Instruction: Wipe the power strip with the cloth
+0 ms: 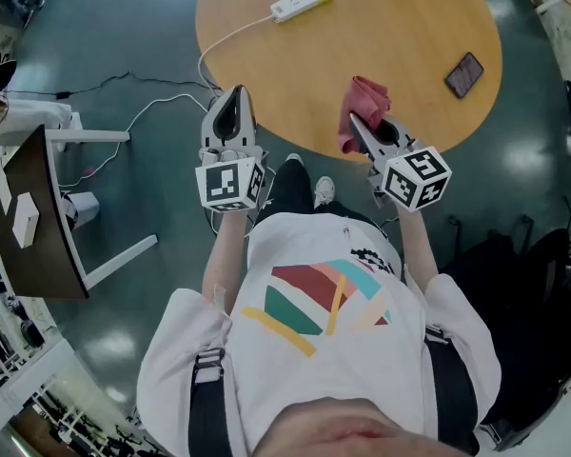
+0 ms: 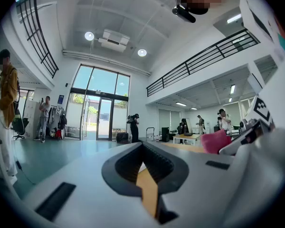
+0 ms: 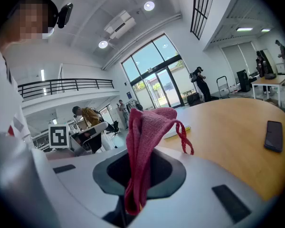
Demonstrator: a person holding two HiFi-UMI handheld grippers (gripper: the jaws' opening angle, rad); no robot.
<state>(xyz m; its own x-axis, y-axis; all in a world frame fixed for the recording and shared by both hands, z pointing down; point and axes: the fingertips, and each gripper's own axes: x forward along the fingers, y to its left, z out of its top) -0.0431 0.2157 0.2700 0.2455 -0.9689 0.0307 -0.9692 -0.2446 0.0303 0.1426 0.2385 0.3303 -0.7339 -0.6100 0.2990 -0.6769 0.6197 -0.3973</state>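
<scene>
**Cloth pinched in the right gripper, power strip lying at the far edge**

The power strip (image 1: 302, 1) is a white bar lying flat and at a slant near the far edge of the round wooden surface (image 1: 400, 27). Nothing touches it. Its white cable (image 1: 230, 38) runs toward the near left rim, drops over it and trails across the floor (image 1: 124, 27).

The cloth (image 1: 364, 103) is red and bunched. It is well apart from the strip, above the near rim of the surface. The right gripper (image 1: 360, 127) has it. In the right gripper view the jaws are closed on a fold of the cloth (image 3: 145, 141), which stands up out of the right gripper (image 3: 135, 175) and flops over at the top, with a small loop hanging at its side. A pale edge of what may be the strip shows just behind the cloth, but it is too hidden to be sure.

The left gripper (image 1: 233, 98) hangs at the near left rim of the surface, close to where the cable drops. In the left gripper view its jaws are together with nothing between them, and only a sliver of wood shows through the left gripper (image 2: 145, 170). The cloth (image 2: 215, 141) shows off to that view's right.

A dark phone (image 1: 464, 73) lies flat on the right part of the surface, well apart from both the strip and the cloth.
</scene>
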